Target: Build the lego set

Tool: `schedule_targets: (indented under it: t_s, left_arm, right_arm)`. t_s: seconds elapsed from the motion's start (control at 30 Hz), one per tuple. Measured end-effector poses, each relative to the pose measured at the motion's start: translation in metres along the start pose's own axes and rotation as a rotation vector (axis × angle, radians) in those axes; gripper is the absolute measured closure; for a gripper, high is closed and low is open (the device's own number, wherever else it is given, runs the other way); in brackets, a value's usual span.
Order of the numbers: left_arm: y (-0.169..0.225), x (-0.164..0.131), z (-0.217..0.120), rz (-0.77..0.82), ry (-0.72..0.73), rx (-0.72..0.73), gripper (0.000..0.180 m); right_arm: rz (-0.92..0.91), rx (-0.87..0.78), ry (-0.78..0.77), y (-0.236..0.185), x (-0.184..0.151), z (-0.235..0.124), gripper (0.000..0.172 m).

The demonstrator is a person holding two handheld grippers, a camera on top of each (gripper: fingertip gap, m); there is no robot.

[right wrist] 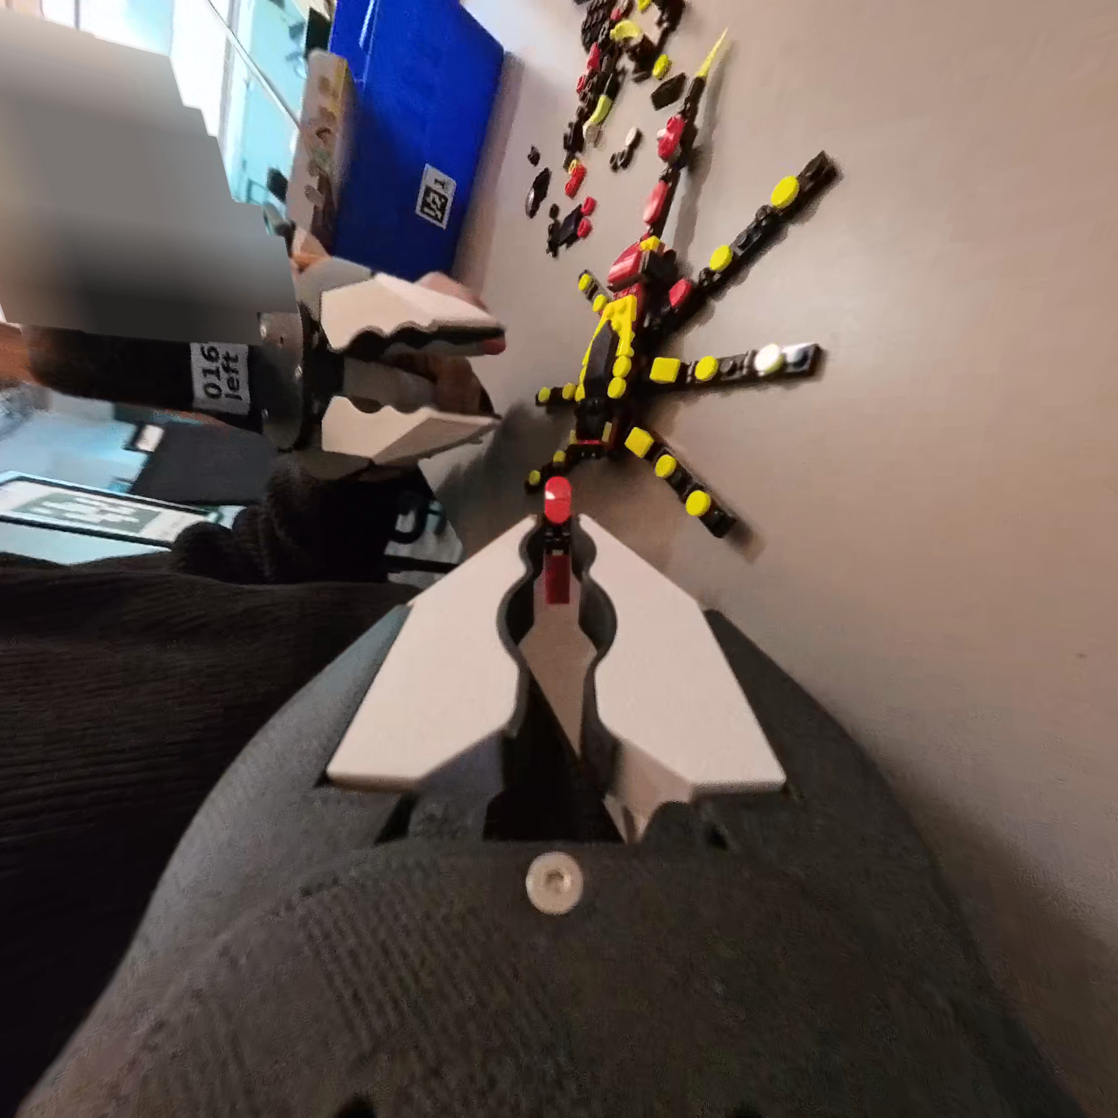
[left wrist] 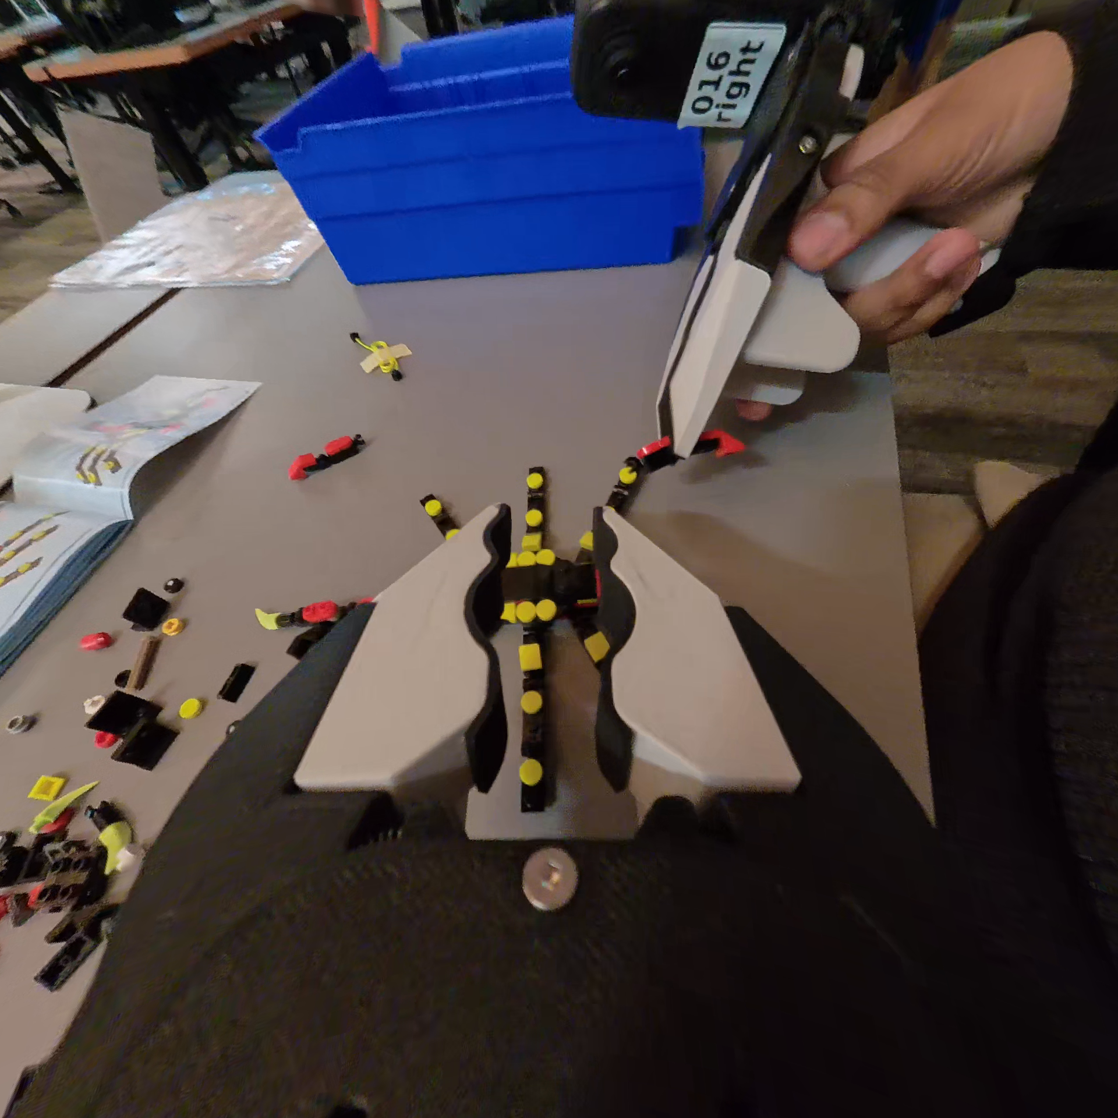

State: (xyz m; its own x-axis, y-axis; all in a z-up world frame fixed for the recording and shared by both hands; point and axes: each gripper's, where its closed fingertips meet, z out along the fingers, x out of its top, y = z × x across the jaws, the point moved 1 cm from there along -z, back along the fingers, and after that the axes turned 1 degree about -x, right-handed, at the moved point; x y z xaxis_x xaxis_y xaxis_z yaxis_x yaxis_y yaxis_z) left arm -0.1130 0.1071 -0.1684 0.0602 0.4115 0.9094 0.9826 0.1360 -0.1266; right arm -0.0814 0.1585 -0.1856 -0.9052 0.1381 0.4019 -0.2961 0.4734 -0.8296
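Grippers split the work: right gripper clamped on a red-and-black leg piece at mid-frame, touching the spider model's leg tip, while left gripper hovers agape over the model's body, grasping nothing.

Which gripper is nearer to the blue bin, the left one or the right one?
Right. The right gripper is beside the blue bin's front corner; the left gripper is farther back, over the spider model's body.
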Motion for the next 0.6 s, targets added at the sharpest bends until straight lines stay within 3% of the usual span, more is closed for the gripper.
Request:
schedule_targets:
  t_s: [0.03,0.2,0.4,0.6]
  left_arm:
    - [0.002,-0.002,0.000,-0.006,-0.026,-0.002,0.157]
    - [0.015,-0.003,-0.002,-0.162,-0.085,-0.014,0.159]
    - [0.016,-0.020,0.007,-0.087,-0.174,0.063,0.158]
    - [0.005,-0.023,0.008,-0.181,-0.202,0.057,0.148]
  right_arm:
    - [0.033,0.013,0.015,0.000,0.001,0.001,0.165]
    - [0.143,0.020,0.090,-0.002,-0.010,0.008,0.165]
    - [0.244,0.039,0.166,0.004,-0.008,0.008,0.166]
    - [0.251,0.018,0.162,0.008,-0.010,0.015,0.165]
